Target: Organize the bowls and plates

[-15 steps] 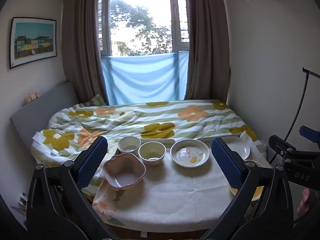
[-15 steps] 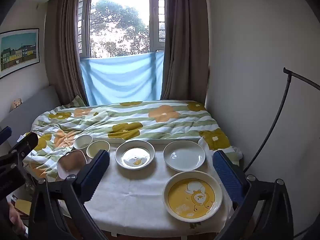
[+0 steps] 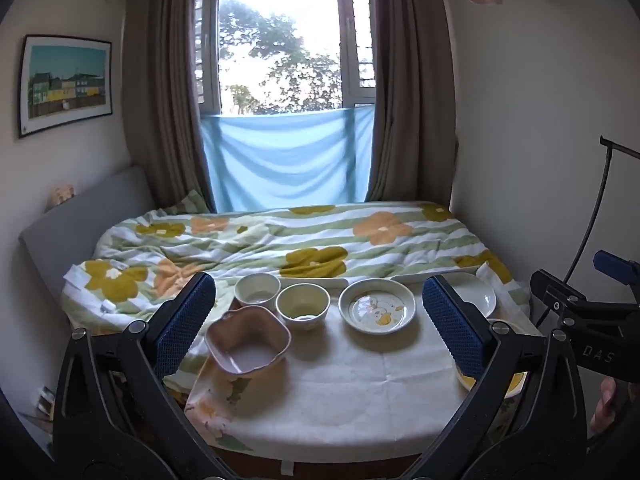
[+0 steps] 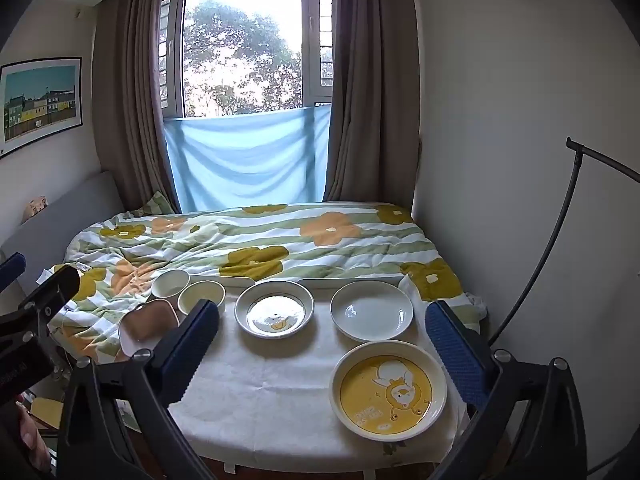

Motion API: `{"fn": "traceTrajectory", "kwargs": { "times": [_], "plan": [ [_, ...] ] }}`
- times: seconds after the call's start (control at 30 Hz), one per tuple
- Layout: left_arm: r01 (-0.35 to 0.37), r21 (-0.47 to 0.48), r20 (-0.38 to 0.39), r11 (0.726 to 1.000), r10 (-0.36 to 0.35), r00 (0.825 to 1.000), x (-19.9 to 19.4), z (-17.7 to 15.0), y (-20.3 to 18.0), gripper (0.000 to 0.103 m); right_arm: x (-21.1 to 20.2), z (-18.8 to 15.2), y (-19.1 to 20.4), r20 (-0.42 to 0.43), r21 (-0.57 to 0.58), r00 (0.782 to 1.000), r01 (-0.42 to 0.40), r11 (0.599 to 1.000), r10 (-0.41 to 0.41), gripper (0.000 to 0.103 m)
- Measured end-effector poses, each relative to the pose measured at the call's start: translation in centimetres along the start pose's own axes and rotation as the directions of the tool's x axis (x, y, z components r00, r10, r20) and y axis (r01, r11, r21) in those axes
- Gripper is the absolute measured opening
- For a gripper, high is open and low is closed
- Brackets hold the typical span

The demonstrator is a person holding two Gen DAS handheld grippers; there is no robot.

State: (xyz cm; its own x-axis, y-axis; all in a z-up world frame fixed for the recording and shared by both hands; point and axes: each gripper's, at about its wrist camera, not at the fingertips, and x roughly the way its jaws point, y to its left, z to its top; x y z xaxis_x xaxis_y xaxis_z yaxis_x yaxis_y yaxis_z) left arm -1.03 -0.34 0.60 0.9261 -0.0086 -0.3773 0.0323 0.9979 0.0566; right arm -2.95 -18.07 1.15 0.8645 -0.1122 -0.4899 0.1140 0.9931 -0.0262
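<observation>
We hold both tools back over the near edge of the table [image 4: 280, 396], and nothing is between either pair of fingers: the left gripper [image 3: 318, 322] stands spread wide and empty, and so does the right gripper [image 4: 322, 340]. Nearest to us, at the near right corner, lies the yellow cartoon plate [image 4: 387, 392], flat on the white cloth and close to the cloth's right edge. On the left side sits the pink wavy-rimmed bowl [image 3: 247, 339], and it looks to rest partly on the floral cloth that droops off the left edge. Farther in, along the far edge, run the white cup-like bowl [image 3: 257, 289], the cream bowl [image 3: 302, 305] just beside it, the deep plate with the small duck print [image 4: 274, 309] in the middle, and the plain white plate [image 4: 371, 310] toward the far right corner. Beyond them lies the flowered quilt [image 4: 256, 248] on the bed, then the window [image 4: 244, 44]. Nothing is stacked yet, so we judge the sorting has barely begun. The risks we see: glazed rims may slip out of a pinch on one edge; dragging a dish could pull the loose cloth and shift its neighbours; the pink bowl may tip off its soft, sloping footing; the two small bowls stand so close that a finger reaching for one may knock the other.
</observation>
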Motion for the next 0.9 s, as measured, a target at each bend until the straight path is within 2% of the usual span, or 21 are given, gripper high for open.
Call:
{"fn": "traceTrajectory", "kwargs": {
  "times": [0.9],
  "plan": [
    [0.008,-0.009,0.007,1.0,-0.008,1.0,-0.8,0.06,0.51,0.103,-0.59,0.37,0.81,0.002,-0.002,1.0,-0.01,1.0,0.01,0.103]
  ]
}}
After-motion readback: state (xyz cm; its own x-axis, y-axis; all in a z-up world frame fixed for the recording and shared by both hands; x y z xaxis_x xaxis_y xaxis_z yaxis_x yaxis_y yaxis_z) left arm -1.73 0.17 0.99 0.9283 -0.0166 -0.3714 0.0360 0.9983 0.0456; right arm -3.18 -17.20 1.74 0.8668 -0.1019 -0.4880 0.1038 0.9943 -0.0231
